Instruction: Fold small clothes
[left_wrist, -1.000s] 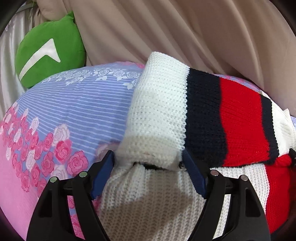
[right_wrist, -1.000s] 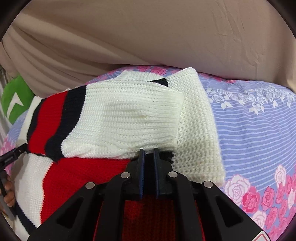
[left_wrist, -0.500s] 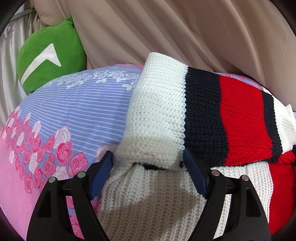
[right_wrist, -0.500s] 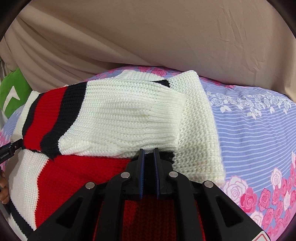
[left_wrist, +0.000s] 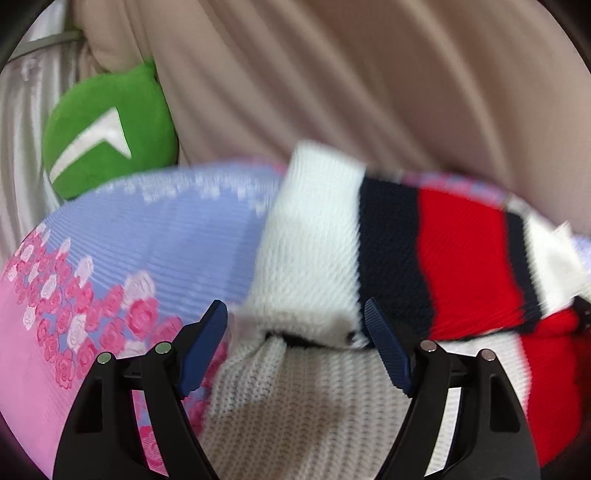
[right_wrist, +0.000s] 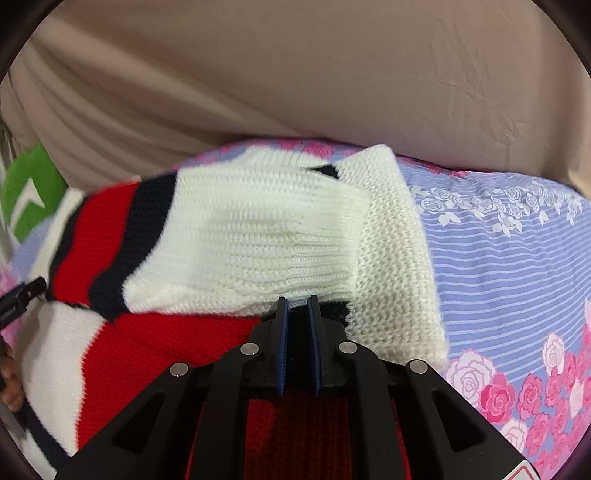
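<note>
White, navy, red striped sweater (right_wrist: 236, 236); rose-print lilac bedsheet (right_wrist: 509, 266).

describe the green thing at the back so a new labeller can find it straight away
Start from the floral bedsheet under the striped knit sweater. Follow the sheet to its far left edge, where it meets the beige drapes. The green cushion sits there: the only green item, plush, with a white arrowhead mark.
</note>
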